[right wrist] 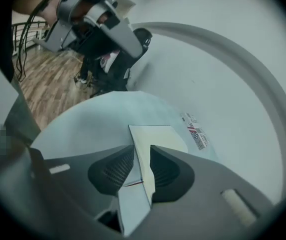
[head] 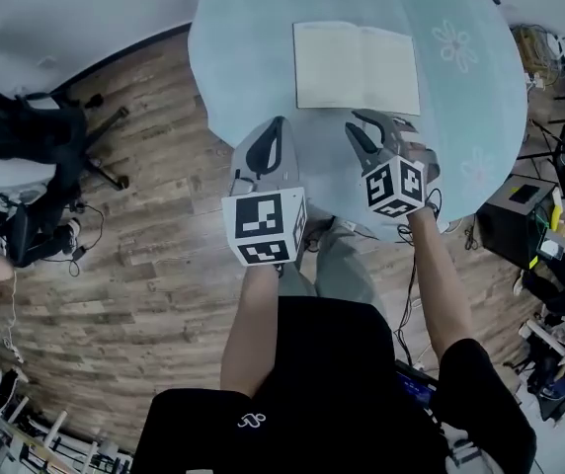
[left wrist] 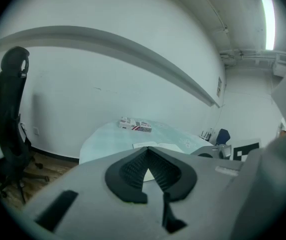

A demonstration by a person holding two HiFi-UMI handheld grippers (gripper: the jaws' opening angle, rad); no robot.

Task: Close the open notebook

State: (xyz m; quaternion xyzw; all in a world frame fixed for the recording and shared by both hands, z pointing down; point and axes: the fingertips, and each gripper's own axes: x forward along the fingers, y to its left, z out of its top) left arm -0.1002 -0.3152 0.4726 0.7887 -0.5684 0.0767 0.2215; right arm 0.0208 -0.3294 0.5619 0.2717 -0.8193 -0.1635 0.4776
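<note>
Plainly, left tool [head: 276,131] shut, right tool [head: 354,123] agape; a shove could skid the open white paper notebook [head: 357,67] along the pale-blue round bench [head: 248,57].

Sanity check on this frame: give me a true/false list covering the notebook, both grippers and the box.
1. The notebook lies open on the table. True.
2. The right gripper is clamped on the notebook. False: its jaws stand apart and grip nothing.
3. The left gripper has its jaws together. True.
4. The box rests on the notebook. False: it sits apart from the notebook, at the table's far edge.
</note>
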